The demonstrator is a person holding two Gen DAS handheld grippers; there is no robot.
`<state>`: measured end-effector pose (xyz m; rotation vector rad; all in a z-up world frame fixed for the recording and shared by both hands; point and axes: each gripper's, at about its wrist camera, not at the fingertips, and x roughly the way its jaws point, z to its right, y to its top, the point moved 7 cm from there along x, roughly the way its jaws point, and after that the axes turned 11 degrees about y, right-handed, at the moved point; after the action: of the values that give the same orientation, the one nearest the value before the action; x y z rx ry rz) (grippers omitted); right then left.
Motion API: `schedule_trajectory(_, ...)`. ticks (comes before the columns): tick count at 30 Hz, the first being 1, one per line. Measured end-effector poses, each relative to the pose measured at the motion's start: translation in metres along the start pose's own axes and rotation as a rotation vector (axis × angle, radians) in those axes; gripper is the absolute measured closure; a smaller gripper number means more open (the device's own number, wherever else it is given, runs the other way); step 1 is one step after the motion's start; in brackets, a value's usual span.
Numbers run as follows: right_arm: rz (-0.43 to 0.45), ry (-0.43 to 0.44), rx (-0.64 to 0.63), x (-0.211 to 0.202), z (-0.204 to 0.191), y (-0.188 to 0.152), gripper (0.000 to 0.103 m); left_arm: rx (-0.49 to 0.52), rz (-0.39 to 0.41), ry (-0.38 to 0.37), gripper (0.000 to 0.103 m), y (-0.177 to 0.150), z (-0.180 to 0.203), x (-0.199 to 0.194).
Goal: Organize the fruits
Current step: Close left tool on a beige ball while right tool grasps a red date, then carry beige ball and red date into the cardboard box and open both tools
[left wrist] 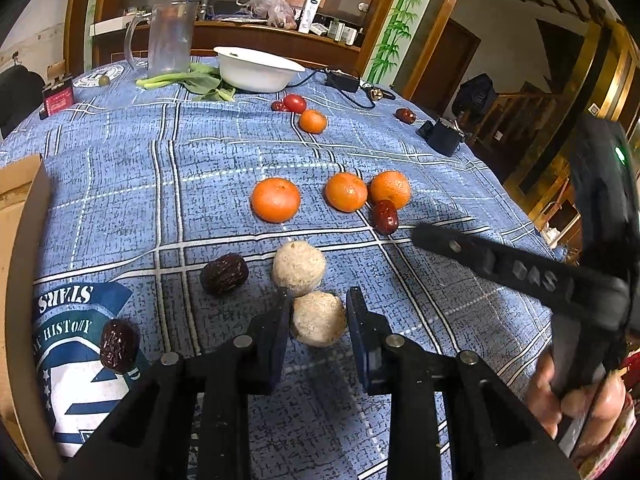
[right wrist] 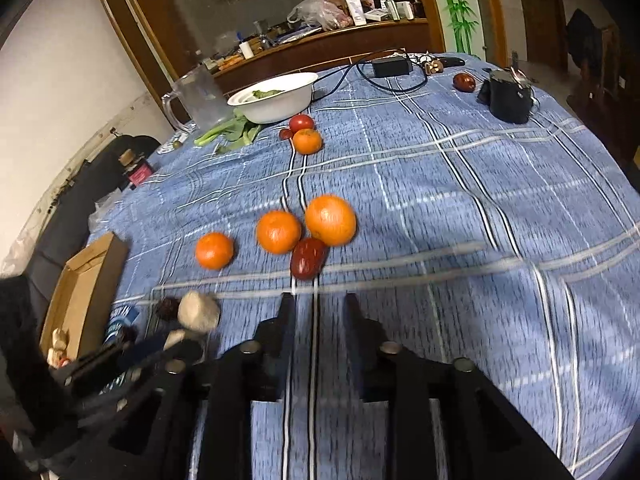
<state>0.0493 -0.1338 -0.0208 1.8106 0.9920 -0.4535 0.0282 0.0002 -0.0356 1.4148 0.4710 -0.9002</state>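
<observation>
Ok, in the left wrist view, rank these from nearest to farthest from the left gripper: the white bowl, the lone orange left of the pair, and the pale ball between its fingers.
1. Pale ball, between the left gripper fingers.
2. Lone orange, mid-table.
3. White bowl, far edge.

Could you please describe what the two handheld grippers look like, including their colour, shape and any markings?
Both are matte black. The left gripper has two flat, paddle-like fingers on angular linkage arms with round silver pivot pins. The right gripper has the same build. From the left wrist camera, its long finger bears raised lettering, partly unreadable, and its body carries a small green light. No cables or sleeves are visible.
</observation>
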Motion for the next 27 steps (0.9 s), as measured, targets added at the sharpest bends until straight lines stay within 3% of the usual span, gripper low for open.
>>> schedule_trajectory(9,-0.046,-0.062,-0.050,0.038,-0.005,0.013,0.070,-0.001,-0.028,-0.023,0.076,-0.002,0.001,0.005)
schedule_trajectory(11,-0.050,-0.056,-0.049,0.036,-0.005,0.012,0.080,0.013,-0.028,-0.032,0.077,-0.003,0.004,0.004)
schedule_trajectory(12,-0.049,-0.047,-0.044,0.035,-0.005,0.012,0.080,0.027,-0.027,-0.036,0.076,-0.003,0.007,0.004)
schedule_trajectory(27,0.030,0.052,-0.120,-0.056,-0.057,-0.001,0.079,0.008,0.072,-0.024,0.076,-0.006,-0.001,-0.029)
